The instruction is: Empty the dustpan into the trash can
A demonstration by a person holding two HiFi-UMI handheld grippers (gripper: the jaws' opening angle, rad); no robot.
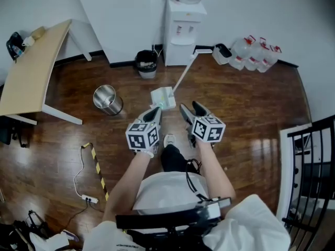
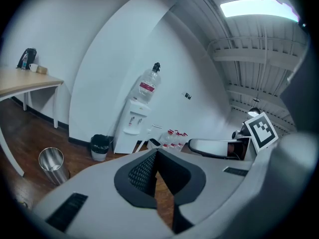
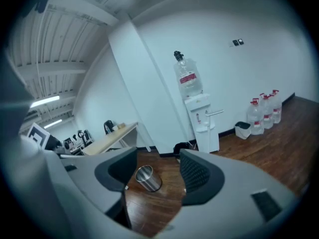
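Your left tongs [image 2: 155,153] are pressed together at the tips, with nothing between them. Your right tongs [image 3: 158,157] stand wide apart and empty. Through their gap you look down on the shiny round steel trash can [image 3: 148,178], which stands upright on the floor well ahead of them. In the head view you hold both tongs side by side in front of you, above the dark brown wooden floor [image 1: 246,103], with your white shoe [image 1: 169,140] just below them.

The white long-handled dustpan [image 1: 163,97] stands on the floor just beyond the tips of your left tongs, and neither pair grips it. Its pan is the part nearest you, and its thin white handle slants away toward the wall. The steel trash can stands to the left of the dustpan, near it but apart from it, and further left than your left tongs.

Behind the dustpan, against the white wall, sits a small black bin lined with a bag [image 1: 146,63]. Just to its right is the white water dispenser [image 1: 183,27] with a bottle on top. Further right, a cluster of clear water jugs with red caps [image 1: 254,54] stands by the wall.

A light wooden desk [image 1: 31,72] fills the far left, well apart from the steel trash can. A yellow-and-black striped strip [image 1: 97,167] lies on the floor to your left, beside a white power strip [image 1: 90,197] and its cable. A black metal railing [image 1: 314,166] stands at the right edge.
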